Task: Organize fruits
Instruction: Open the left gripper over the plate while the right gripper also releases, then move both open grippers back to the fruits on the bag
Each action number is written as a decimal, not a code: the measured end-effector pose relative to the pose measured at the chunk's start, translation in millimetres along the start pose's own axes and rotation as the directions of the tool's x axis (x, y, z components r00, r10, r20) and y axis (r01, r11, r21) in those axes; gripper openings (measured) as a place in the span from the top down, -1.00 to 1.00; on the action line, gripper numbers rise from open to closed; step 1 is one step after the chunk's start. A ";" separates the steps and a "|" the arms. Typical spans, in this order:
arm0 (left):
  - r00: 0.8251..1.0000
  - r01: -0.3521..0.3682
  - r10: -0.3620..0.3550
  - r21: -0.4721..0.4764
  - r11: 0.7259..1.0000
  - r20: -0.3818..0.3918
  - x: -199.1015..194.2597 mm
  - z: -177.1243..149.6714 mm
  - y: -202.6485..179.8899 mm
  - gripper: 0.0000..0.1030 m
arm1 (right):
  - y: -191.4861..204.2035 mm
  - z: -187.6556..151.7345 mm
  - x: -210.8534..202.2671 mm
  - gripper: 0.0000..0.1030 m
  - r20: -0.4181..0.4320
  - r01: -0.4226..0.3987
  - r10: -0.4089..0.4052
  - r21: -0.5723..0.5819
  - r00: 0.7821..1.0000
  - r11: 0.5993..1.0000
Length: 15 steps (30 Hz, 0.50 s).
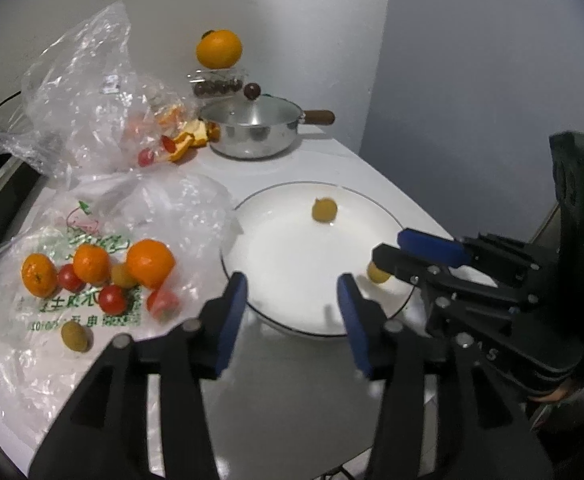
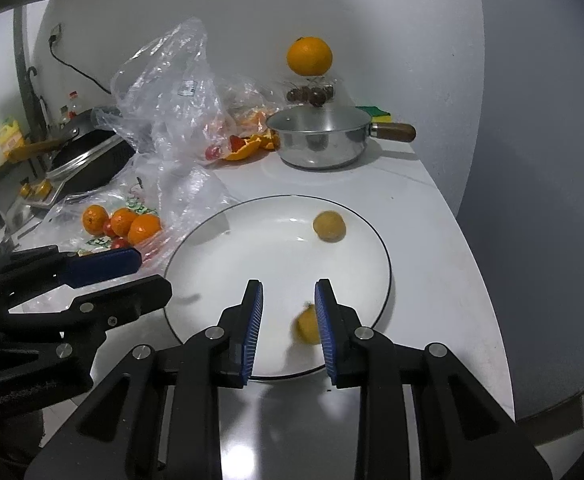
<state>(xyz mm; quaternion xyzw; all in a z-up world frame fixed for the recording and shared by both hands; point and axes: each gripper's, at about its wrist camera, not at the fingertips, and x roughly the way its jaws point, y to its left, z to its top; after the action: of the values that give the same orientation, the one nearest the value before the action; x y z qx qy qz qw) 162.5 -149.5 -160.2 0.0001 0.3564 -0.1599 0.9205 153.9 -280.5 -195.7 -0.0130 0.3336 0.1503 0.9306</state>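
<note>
1. Your left gripper (image 1: 292, 292) stands partly open over the near-left rim of the white plate (image 1: 284, 248); nothing between its blue pads, which press on nothing.
2. Your right gripper (image 2: 288, 304) hangs over the plate's near-right rim w/ jaws narrow but a clear gap showing; a small yellow fruit (image 2: 307, 326) lies blurred on the plate just beside the right pad; can't tell if it touches the pad; not gripped.
3. A second small yellow-brown fruit (image 1: 324, 210) sits further back on the plate, well apart from both grippers.
4. Left of the plate: printed plastic bag (image 1: 92, 312) flat on the white counter (image 1: 292, 160) w/ three mandarins (image 1: 150, 263), several cherry tomatoes (image 1: 112, 299) & small brownish fruits on it; one brownish fruit (image 1: 76, 335) lies apart, nearest you.
5. Behind that: crumpled clear bag (image 1: 84, 92) w/ orange peel (image 1: 190, 140) & a few red bits at its mouth.
6. Back of counter: steel pan (image 1: 256, 128) w/ wooden handle pointing right; behind it a clear box of dark round fruits (image 1: 216, 86) w/ a big orange (image 1: 218, 49) on top.
7. Right wrist view only: green-yellow sponge (image 2: 377, 113) behind the pan handle; dark stove & pan (image 2: 88, 156) far left.
</note>
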 end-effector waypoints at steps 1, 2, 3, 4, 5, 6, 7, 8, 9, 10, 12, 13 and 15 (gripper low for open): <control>1.000 0.000 0.000 -0.004 1.000 0.005 -3.0 -0.4 2.1 0.04 | 2.2 0.3 -1.2 0.44 0.000 0.002 -0.002 -0.002 1.000 1.000; 1.000 -0.003 0.003 -0.005 1.000 0.009 -5.2 -0.8 2.9 0.03 | 3.7 0.7 -2.1 0.44 0.001 0.003 -0.003 -0.004 1.000 1.000; 1.000 -0.004 0.004 -0.008 1.000 0.012 -7.5 -1.3 4.6 0.03 | 5.4 1.1 -3.3 0.44 0.002 0.004 -0.004 -0.007 1.000 1.000; 1.000 -0.005 0.005 -0.011 1.000 0.016 -9.9 -2.0 6.6 0.03 | 7.8 1.3 -4.5 0.44 0.002 0.006 -0.006 -0.010 1.000 1.000; 1.000 -0.006 0.006 -0.014 1.000 0.018 -11.8 -2.5 8.3 0.03 | 9.6 1.6 -4.8 0.44 0.002 0.007 -0.007 -0.014 1.000 1.000; 1.000 -0.007 0.007 -0.018 1.000 0.020 -14.0 -3.3 10.2 0.03 | 11.6 1.5 -5.8 0.44 0.003 0.008 -0.008 -0.017 1.000 1.000; 1.000 -0.008 0.008 -0.020 1.000 0.022 -15.8 -3.9 11.8 0.03 | 14.3 1.8 -7.1 0.44 0.004 0.009 -0.009 -0.021 1.000 1.000; 1.000 -0.009 0.009 -0.023 1.000 0.024 -18.4 -4.9 14.1 0.03 | 16.7 2.1 -8.1 0.44 0.005 0.009 -0.009 -0.025 1.000 1.000; 1.000 -0.010 0.011 -0.026 1.000 0.026 -20.6 -6.0 16.2 0.03 | 18.6 3.0 -8.4 0.44 0.006 0.010 -0.009 -0.027 1.000 1.000; 1.000 -0.011 0.012 -0.028 1.000 0.027 -21.9 -6.9 17.8 0.03 | 21.7 3.4 -9.4 0.44 0.007 0.009 -0.009 -0.030 1.000 0.999; 0.999 -0.018 0.019 -0.031 0.999 0.027 -24.8 -8.2 22.1 0.03 | 27.5 3.5 -10.7 0.44 0.008 0.008 -0.008 -0.035 1.000 0.999; 0.999 -0.026 0.027 -0.031 0.999 0.029 -26.9 -9.3 23.5 0.03 | 30.5 3.9 -10.6 0.44 0.008 0.008 -0.007 -0.039 1.000 0.999; 0.999 -0.032 0.033 -0.036 0.999 0.035 -32.0 -11.3 27.6 0.03 | 36.1 4.0 -11.6 0.44 0.007 0.005 -0.005 -0.048 1.000 0.999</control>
<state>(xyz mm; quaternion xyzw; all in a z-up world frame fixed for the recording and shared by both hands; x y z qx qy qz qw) 141.0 -112.6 -150.8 -0.0131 0.3426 -0.1388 0.9291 137.4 -248.7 -182.5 -0.0355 0.3266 0.1559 0.9316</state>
